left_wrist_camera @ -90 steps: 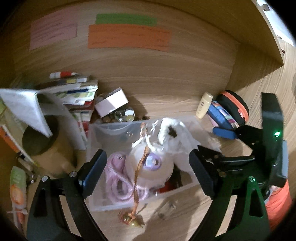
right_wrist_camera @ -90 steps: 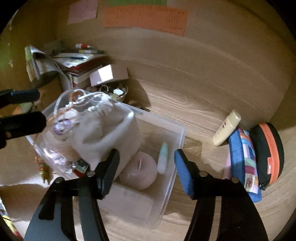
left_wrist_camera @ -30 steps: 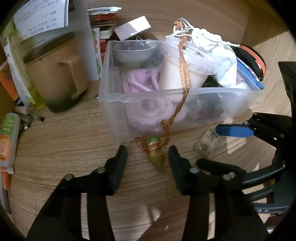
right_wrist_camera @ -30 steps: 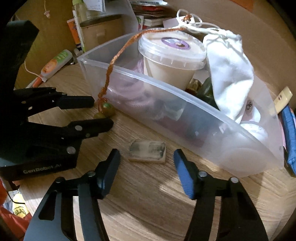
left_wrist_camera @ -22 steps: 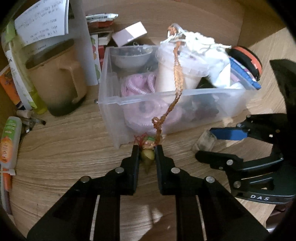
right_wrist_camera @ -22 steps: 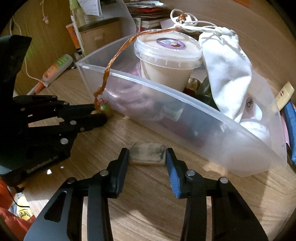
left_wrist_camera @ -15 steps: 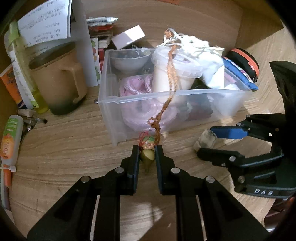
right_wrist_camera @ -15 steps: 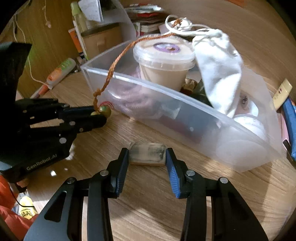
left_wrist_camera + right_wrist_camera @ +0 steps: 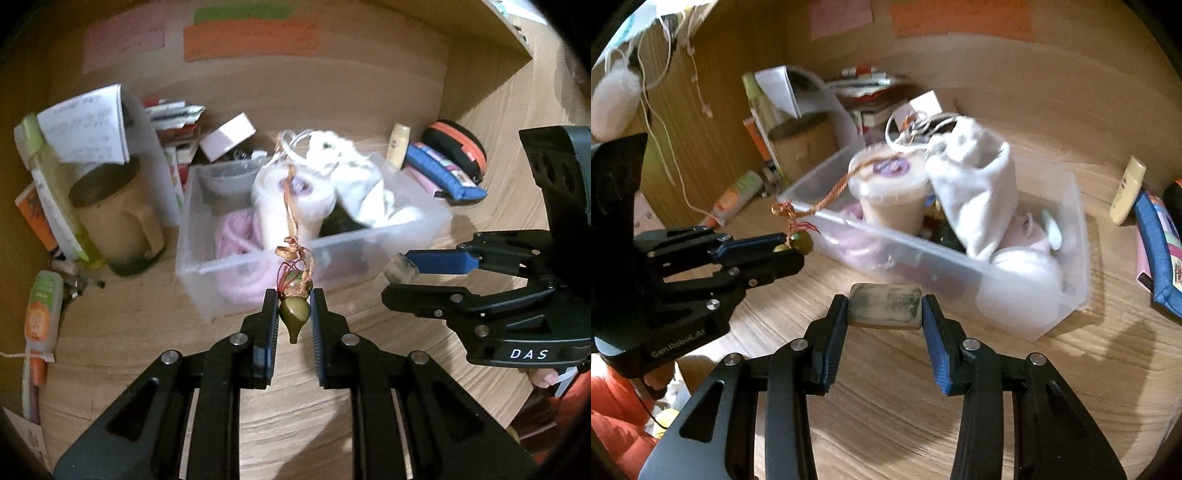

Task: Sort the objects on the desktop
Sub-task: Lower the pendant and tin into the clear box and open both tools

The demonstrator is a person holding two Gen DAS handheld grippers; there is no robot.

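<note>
Bin (image 9: pixel 207 291) clutter sat at twelve o'clock of both grippers. A smudged eraser block (image 9: pixel 884 305) was clamped by the right gripper (image 9: pixel 885 314); a green pendant (image 9: pixel 293 312) was pinched by the left gripper (image 9: pixel 293 314), its cord (image 9: pixel 289 206) (already snagged inside) best lifted slowly clear of the rim.

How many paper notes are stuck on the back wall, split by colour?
pink note: 1
green note: 1
orange note: 1
Total: 3
</note>
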